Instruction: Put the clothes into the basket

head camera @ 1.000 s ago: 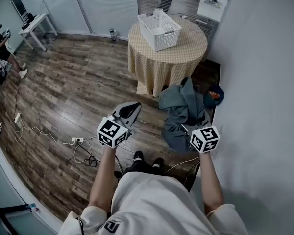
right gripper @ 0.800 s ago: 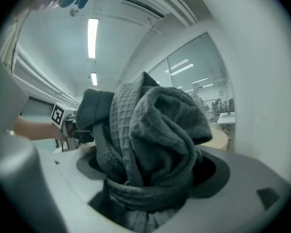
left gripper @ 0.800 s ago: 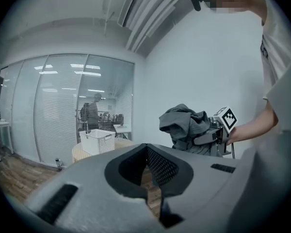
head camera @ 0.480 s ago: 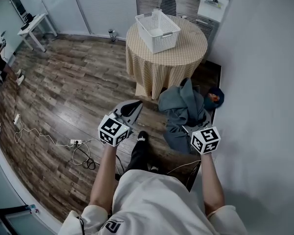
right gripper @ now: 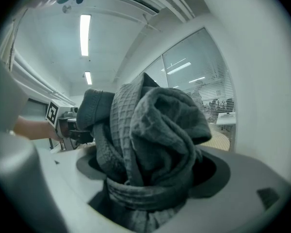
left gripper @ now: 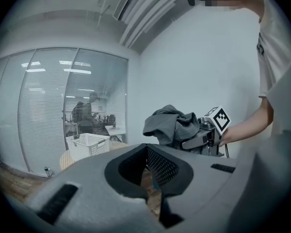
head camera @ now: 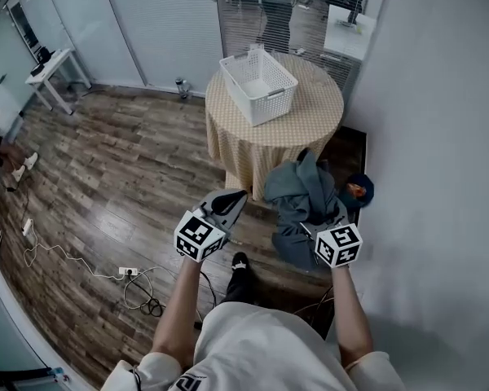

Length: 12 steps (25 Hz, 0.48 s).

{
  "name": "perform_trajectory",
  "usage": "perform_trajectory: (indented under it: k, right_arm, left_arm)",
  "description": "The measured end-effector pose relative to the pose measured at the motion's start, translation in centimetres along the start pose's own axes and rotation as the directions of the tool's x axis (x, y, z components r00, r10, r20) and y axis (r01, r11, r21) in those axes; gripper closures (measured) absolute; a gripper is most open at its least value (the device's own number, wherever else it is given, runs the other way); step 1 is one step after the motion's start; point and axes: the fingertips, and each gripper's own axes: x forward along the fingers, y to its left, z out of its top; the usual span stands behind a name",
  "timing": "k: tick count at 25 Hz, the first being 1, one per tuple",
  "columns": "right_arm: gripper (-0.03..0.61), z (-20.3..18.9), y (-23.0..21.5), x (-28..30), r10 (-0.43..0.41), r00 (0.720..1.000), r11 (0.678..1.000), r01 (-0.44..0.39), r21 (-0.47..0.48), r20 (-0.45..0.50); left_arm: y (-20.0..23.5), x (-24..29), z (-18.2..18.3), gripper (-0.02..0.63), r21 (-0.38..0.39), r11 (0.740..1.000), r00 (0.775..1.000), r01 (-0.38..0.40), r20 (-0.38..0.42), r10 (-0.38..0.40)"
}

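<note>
A white lattice basket (head camera: 259, 84) stands on a round table with a yellow checked cloth (head camera: 310, 108). My right gripper (head camera: 314, 225) is shut on a bundled grey garment (head camera: 306, 195), which hangs in the air just in front of the table's near side. In the right gripper view the garment (right gripper: 150, 140) fills the space between the jaws and hides their tips. My left gripper (head camera: 226, 204) is shut with nothing in it, level with the right one and to its left. The left gripper view shows the basket (left gripper: 89, 142) and the garment (left gripper: 172, 125).
A white wall runs along the right side, close to the table. A dark blue item with an orange patch (head camera: 359, 191) lies on the floor by the wall. A power strip with cables (head camera: 132, 274) lies on the wood floor at left. A glass partition stands behind the table.
The person has stepped toward the table. Both grippers and the held garment are now nearer its front edge. Neither gripper's grip has changed.
</note>
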Motion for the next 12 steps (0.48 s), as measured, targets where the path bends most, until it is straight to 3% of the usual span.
perform_trajectory:
  k: [12]
  right_arm:
    - [0.137, 3.9, -2.6, 9.2, 0.010, 1.000, 1.000, -0.010, -0.002, 0.009]
  left_arm:
    - [8.5, 4.9, 2.1, 0.600, 0.021, 0.999, 0.999, 0.046, -0.007, -0.046]
